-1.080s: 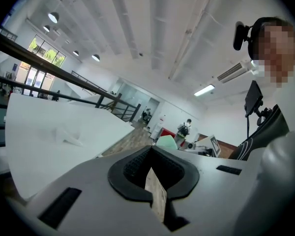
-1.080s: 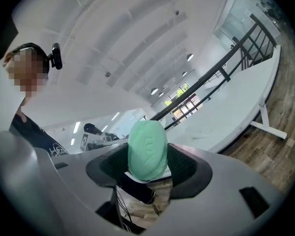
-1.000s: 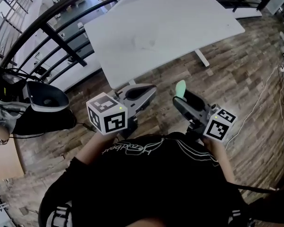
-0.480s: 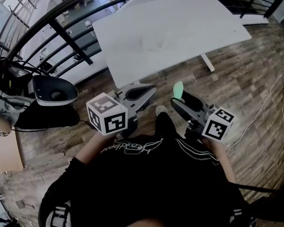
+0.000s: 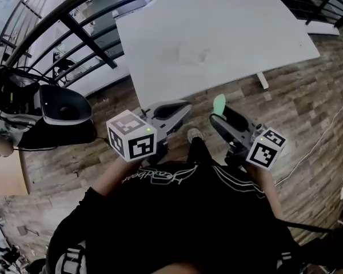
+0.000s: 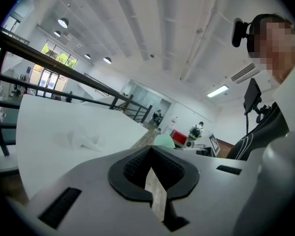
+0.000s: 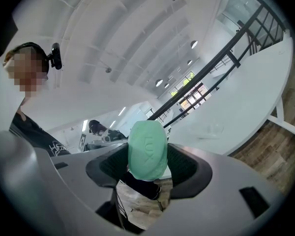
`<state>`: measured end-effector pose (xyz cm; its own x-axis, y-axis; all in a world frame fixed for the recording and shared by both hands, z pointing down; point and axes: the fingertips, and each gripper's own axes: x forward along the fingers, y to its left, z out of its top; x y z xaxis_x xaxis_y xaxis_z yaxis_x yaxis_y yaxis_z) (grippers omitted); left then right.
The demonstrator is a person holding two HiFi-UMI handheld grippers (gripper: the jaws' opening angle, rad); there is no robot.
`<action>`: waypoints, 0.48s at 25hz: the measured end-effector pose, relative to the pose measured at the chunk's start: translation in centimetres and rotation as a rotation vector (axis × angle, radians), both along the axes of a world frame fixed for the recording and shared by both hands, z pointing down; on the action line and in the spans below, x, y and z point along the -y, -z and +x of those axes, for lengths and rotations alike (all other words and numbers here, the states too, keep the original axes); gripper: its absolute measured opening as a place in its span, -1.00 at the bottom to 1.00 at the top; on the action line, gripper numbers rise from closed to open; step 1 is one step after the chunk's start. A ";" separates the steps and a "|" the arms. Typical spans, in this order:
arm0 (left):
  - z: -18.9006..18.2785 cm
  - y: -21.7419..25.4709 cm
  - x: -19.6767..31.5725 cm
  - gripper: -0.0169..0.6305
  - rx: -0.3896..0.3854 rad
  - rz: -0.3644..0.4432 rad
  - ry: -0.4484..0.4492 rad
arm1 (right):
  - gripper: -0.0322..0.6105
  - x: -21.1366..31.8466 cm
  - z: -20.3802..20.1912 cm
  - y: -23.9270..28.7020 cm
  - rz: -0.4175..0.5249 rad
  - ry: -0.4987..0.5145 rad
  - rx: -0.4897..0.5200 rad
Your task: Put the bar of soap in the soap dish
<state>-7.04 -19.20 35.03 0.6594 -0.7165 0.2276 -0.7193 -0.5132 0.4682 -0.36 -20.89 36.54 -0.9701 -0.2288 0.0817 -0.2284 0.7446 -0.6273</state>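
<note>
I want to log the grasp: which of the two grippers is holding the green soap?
The right gripper: green soap bar clamped between its jaws. The left gripper holds nothing.

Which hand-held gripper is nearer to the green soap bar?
Right. The right hand-held gripper clamps the soap bar; the left hand-held gripper is beside it, apart.

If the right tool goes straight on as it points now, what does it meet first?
Probably the near edge of the white table, with its held green soap leading; relative height is unclear.
</note>
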 end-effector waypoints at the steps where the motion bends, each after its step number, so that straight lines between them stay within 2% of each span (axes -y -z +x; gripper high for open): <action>1: -0.1 -0.2 1.1 -0.92 -0.003 -0.006 0.008 | -0.24 1.1 -0.1 -0.2 -0.003 0.007 0.000; 12: -5.0 -2.7 13.7 -0.92 -0.014 -0.077 0.088 | -0.24 14.4 -5.3 -1.9 -0.031 0.076 -0.010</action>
<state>-12.06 -32.90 37.70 0.5982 -0.7526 0.2752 -0.7530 -0.4104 0.5143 -5.67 -35.28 38.39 -0.9836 -0.1514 0.0976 -0.1783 0.7402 -0.6483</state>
